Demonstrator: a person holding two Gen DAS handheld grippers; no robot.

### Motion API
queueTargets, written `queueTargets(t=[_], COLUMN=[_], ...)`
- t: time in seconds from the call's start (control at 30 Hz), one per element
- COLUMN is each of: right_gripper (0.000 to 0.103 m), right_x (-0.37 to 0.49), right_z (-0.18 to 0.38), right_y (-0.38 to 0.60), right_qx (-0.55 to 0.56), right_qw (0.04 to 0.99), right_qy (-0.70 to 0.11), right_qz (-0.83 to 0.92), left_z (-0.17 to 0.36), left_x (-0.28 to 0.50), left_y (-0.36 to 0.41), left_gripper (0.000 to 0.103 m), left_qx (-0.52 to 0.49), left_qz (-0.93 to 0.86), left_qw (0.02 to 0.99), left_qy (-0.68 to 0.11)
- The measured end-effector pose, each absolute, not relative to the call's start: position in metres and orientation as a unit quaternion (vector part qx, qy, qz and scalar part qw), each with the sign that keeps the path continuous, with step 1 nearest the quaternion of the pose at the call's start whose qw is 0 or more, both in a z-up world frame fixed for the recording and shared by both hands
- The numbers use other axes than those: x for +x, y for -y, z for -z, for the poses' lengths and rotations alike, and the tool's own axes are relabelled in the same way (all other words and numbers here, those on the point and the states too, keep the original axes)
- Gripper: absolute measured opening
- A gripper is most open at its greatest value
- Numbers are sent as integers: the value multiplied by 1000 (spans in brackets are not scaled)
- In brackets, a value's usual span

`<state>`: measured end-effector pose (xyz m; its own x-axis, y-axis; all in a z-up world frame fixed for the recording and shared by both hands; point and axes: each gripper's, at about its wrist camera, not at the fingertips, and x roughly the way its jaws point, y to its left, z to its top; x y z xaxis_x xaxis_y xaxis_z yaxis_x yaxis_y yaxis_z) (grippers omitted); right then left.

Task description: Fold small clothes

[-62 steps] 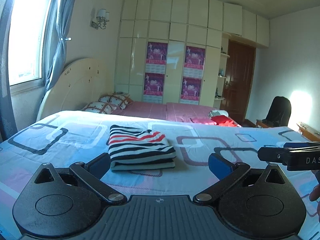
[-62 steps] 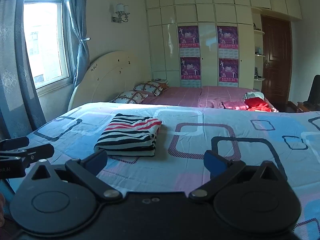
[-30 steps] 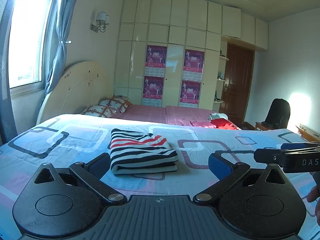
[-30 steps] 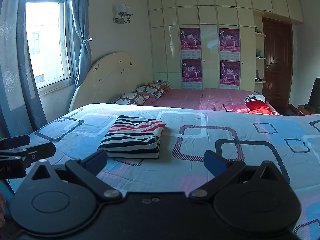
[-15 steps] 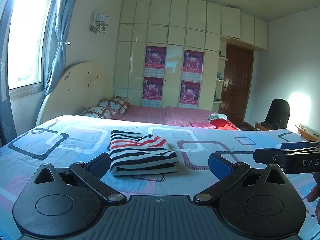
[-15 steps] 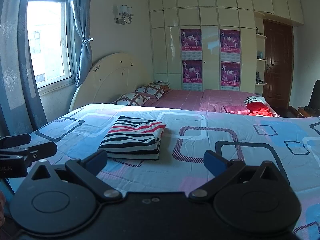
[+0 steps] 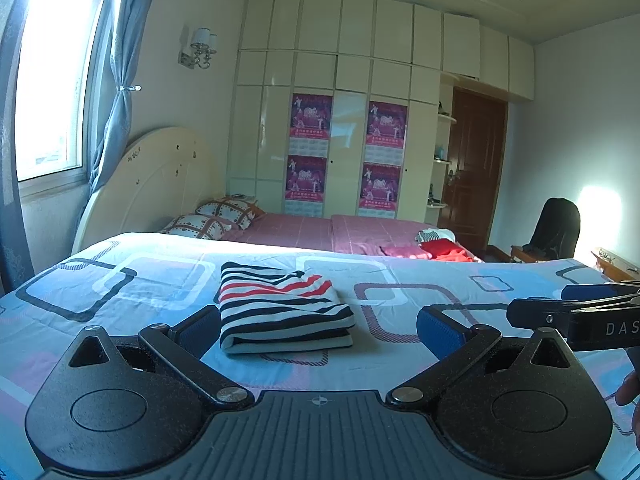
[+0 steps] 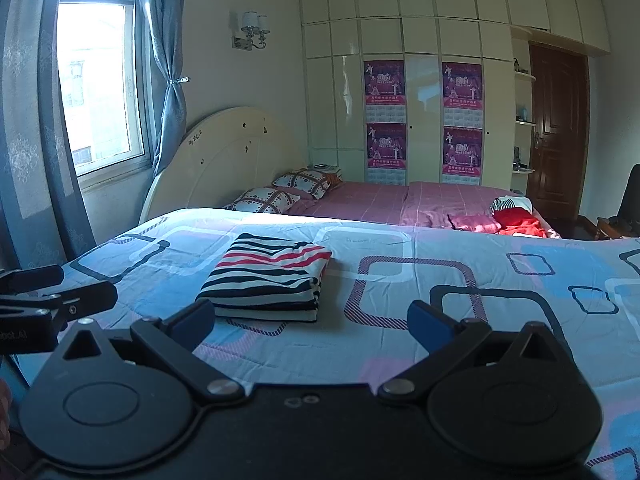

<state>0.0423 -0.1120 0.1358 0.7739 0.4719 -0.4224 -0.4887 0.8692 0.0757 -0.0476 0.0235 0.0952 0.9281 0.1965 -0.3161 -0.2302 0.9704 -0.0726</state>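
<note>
The bed [image 7: 100, 304], under a blue quilt printed with rounded squares, fills the lower part of both views. Beyond its far edge lies a pink-sheeted stretch with two checked pillows [image 8: 284, 192] at the headboard end and a small heap of red clothes [image 8: 518, 222] toward the door side.

The striped shirt [image 7: 280, 304] lies folded into a neat rectangle on the quilt, left of the middle and closer to the near edge than the far one. It looks light, soft and limp, several layers thick; I judge it best taken at the doubled fold edge or by two corners together, so the layers do not slide apart.

The left gripper [image 7: 316, 326] hovers just short of the shirt, jaws spread wide and empty. The right gripper [image 8: 310, 322] hangs beside it, jaws equally wide, holding nothing.

Against the earlier frames, the shirt sits a little higher in both views and each camera shows less of the ceiling, so both grippers have tilted or drifted slightly; the jaw spread and the fold are unchanged.
</note>
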Motion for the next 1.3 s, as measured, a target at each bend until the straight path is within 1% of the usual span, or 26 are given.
queueTargets(t=[1.0, 1.3], right_gripper=[102, 102], right_x=[43, 47], right_z=[-135, -137], right_y=[113, 113], right_qx=[-20, -19], right_qw=[942, 943], right_qy=[-216, -208], right_qz=[-258, -260], left_z=[-97, -94], left_x=[-48, -50], left_y=[-22, -20], left_gripper=[103, 103], left_qx=[-51, -56], left_qz=[-106, -95], left_qw=[981, 984], left_qy=[-153, -140])
